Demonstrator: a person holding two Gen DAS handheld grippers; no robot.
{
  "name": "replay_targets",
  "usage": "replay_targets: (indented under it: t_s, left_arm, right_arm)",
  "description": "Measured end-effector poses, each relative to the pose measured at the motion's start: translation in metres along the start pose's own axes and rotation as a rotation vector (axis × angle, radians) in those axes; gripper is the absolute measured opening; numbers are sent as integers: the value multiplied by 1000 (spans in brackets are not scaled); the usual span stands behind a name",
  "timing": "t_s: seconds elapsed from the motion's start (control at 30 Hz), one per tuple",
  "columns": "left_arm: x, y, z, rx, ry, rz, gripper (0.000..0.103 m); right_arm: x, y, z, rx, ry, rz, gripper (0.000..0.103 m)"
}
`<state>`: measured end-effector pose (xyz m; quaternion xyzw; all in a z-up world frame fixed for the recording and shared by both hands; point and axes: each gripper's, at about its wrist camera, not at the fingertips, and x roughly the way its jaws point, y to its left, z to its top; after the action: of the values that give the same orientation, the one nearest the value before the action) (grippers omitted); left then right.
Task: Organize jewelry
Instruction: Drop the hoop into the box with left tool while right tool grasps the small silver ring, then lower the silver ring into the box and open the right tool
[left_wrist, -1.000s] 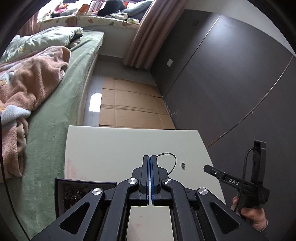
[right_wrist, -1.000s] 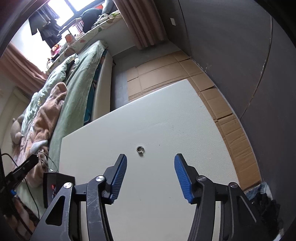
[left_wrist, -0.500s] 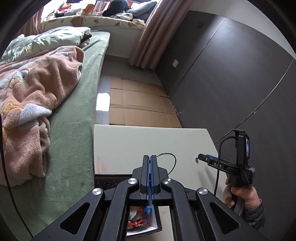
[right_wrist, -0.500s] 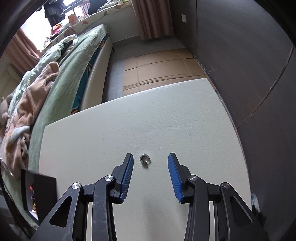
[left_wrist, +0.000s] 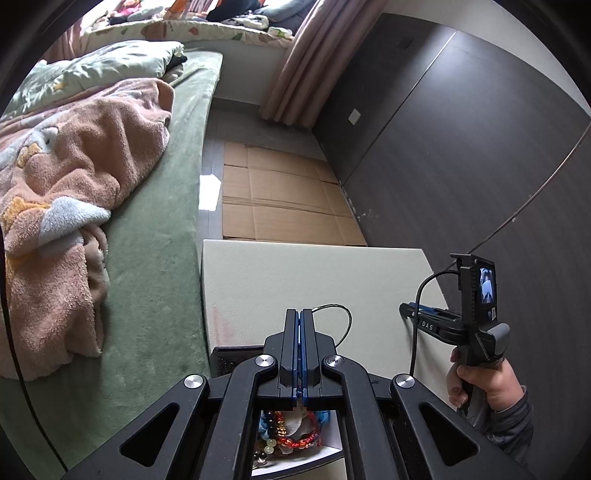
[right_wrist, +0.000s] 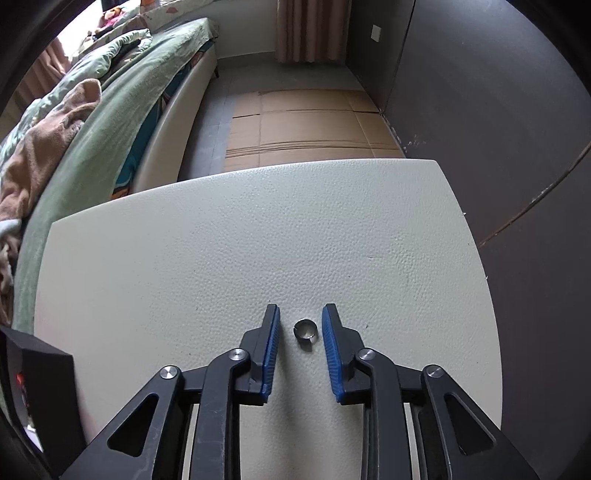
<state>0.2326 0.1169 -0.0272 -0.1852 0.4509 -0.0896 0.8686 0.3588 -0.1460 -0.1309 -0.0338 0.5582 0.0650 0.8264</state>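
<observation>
Right wrist view has the right tongs (right_wrist: 300, 325) spread, their blue-padded fingers (right_wrist: 270, 354) flanking a small silver metal ring (right_wrist: 305, 329) that lies flat on the cream, pebble-textured desk (right_wrist: 258, 229), somewhat nearer its right edge than its left; neither pad touches the ring. At the desk's near left corner stands a black open-topped jewelry box (right_wrist: 38, 384). Left wrist view shows the left tongs (left_wrist: 299, 332) pressed together on a thin black cord (left_wrist: 341, 314), which loops out to the right of the tips above the desk's left side. Beneath these tongs sits the black box (left_wrist: 236, 354), holding a tangle of red, blue and green beaded bracelets (left_wrist: 291, 430). Over by the desk's right edge, the person's hand (left_wrist: 484, 380) grips the other tool's handle, its tips low at the desk surface.
</observation>
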Motion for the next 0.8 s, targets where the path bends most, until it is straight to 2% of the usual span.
replay_targets:
  t_s: [0.17, 0.33, 0.5, 0.6, 0.67, 0.8]
  left_arm:
    - [-1, 1, -5, -2, 17, -9, 0]
    - [-2, -1, -13, 6, 38, -5, 0]
    - [2, -3, -22, 0, 64, 26, 0]
    - [7, 5, -26, -52, 109, 7, 0]
    - [7, 10, -29, -89, 129, 30, 1]
    - [-8, 13, -33, -109, 98, 29, 5]
  right_arm:
    - [-6, -2, -7, -8, 8, 5, 14]
    - [-18, -3, -13, 3, -16, 54, 14]
    - [-50, 7, -19, 1, -97, 155, 14]
    - [-70, 18, -24, 1, -156, 228, 14]
    - [-80, 26, -27, -2, -184, 263, 14]
    - [-100, 42, -39, -22, -230, 353, 14]
